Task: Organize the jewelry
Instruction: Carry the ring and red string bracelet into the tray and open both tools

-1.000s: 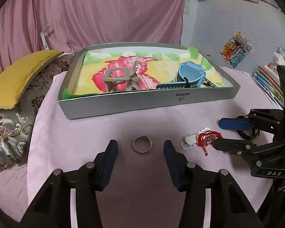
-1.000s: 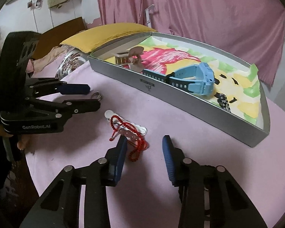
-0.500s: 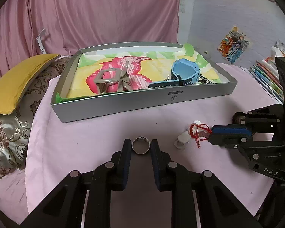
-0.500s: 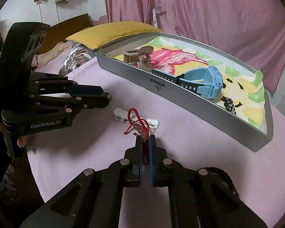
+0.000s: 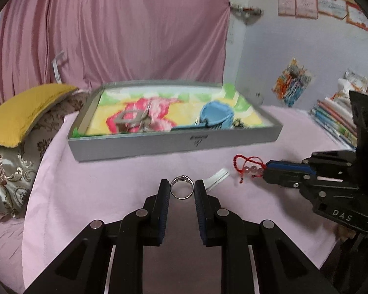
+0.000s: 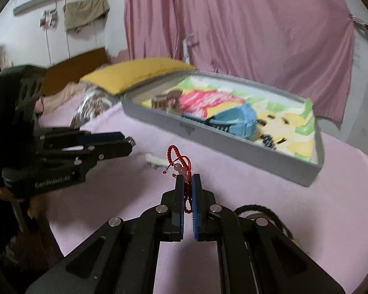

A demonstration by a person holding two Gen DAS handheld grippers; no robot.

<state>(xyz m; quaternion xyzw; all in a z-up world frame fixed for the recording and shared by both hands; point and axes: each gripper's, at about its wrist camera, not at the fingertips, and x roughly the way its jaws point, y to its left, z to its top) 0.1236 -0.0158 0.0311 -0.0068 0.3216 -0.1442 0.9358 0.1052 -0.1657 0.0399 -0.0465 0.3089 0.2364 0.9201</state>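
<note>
Nearest in the left wrist view, the left gripper [image 5: 182, 191] pinches a silver ring [image 5: 182, 190] between its blue-padded fingers, the ring standing upright in the narrow gap with the pink tablecloth [image 5: 105, 191] below it. Just to the right of that ring a small white tag [image 5: 217, 177] lies on the cloth. Beyond it to the right, the right gripper [image 5: 267, 169] is clamped on a red cord bracelet [image 5: 247, 165], whose loop and pale pink beads stick out past the fingertips. In the right wrist view the same bracelet [image 6: 180, 163] rises from the closed fingers of the right gripper [image 6: 188, 178], strands trailing down between the pads. Farther back, a shallow grey tray [image 5: 174, 143] sits on the table, lined with a bright floral paper. Inside it lie a blue watch [image 5: 216, 117] toward the right and a metal hair clip [image 5: 132, 117] toward the left, both blurred. Left of the tray rests a yellow cushion [image 5: 24, 107] on a patterned pillow, and a pink curtain [image 5: 115, 29] hangs behind.
</note>
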